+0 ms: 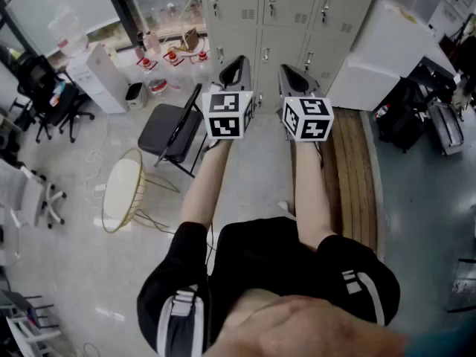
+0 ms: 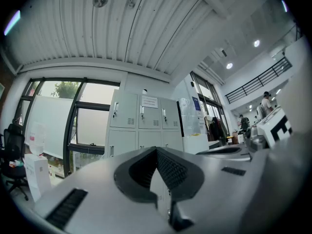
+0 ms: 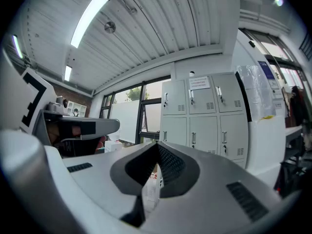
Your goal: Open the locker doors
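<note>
A bank of grey lockers (image 1: 279, 21) stands against the far wall, with every door in view closed; it also shows in the left gripper view (image 2: 141, 123) and the right gripper view (image 3: 207, 113). Both grippers are held out side by side in front of me, roughly level, some way short of the lockers. My left gripper (image 1: 239, 65) (image 2: 157, 150) is shut with nothing between its jaws. My right gripper (image 1: 294, 74) (image 3: 157, 145) is shut and empty too. Neither touches a door or a handle.
A black folding chair (image 1: 172, 129) and a round wire-frame side table (image 1: 123, 188) stand to the left on the floor. A wooden bench (image 1: 355, 177) runs along the right. A white cabinet (image 1: 372, 62) stands right of the lockers. Office chairs (image 1: 44, 95) are far left.
</note>
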Demonstrator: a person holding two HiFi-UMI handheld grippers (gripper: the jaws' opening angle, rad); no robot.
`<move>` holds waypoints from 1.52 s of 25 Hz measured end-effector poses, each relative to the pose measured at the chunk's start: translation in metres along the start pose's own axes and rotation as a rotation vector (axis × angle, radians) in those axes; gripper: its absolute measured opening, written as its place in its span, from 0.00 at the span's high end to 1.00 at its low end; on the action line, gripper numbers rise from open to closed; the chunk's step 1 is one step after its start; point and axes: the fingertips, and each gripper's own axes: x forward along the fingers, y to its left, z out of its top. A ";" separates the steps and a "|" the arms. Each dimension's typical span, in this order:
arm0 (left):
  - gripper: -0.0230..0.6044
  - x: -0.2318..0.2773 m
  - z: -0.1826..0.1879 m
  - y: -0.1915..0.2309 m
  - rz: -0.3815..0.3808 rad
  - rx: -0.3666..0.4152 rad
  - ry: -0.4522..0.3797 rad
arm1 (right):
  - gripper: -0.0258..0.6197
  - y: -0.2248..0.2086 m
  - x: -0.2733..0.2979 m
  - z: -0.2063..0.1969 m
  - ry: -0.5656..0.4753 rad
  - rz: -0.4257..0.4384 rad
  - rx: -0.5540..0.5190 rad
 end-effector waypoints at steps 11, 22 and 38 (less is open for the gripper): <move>0.95 -0.003 -0.012 0.014 -0.020 0.012 0.044 | 0.94 0.019 0.013 -0.007 0.013 0.050 0.001; 0.95 0.035 -0.009 0.062 0.033 -0.013 0.005 | 0.94 0.009 0.067 -0.013 0.018 0.083 0.037; 0.95 0.153 -0.052 0.139 0.039 -0.029 0.085 | 0.94 -0.031 0.194 -0.039 0.045 0.107 0.116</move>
